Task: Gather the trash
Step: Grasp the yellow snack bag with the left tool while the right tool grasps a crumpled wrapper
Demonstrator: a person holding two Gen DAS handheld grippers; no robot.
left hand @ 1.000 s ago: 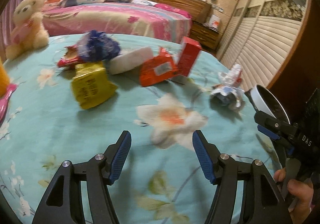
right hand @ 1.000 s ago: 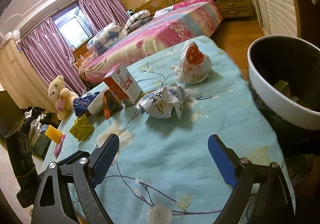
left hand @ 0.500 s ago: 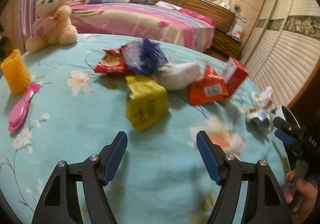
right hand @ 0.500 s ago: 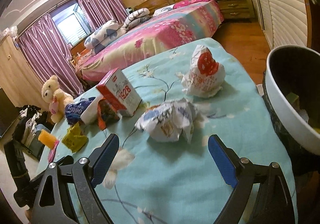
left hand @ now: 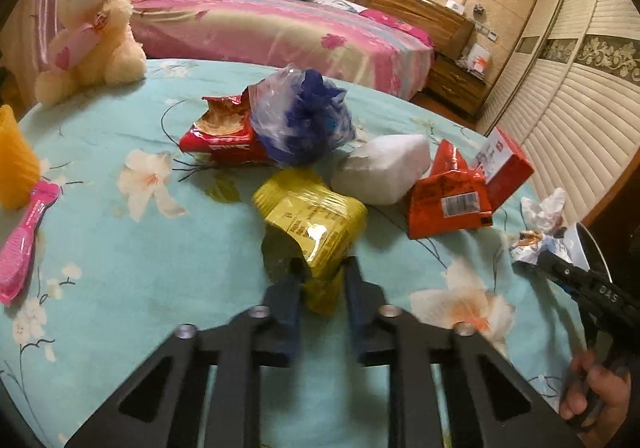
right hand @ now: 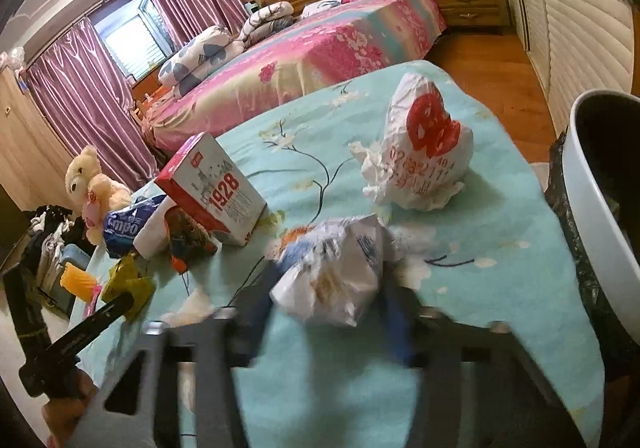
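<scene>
Already, in the left wrist view, our left gripper [left hand: 320, 284] was closing on the yellow wrapper [left hand: 312, 224], its near end between the pads, its long axis running away toward the tabletop's middle. From the right wrist view, our right gripper [right hand: 328, 300] was closing around the crumpled white wrapper [right hand: 332, 276], near the tabletop's right edge beside the bin [right hand: 592, 224].

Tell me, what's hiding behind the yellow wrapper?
Behind the yellow wrapper sit a white packet, a crumpled blue bag and a torn red wrapper. The blue bag covers part of the red wrapper, so that part is hidden.
</scene>
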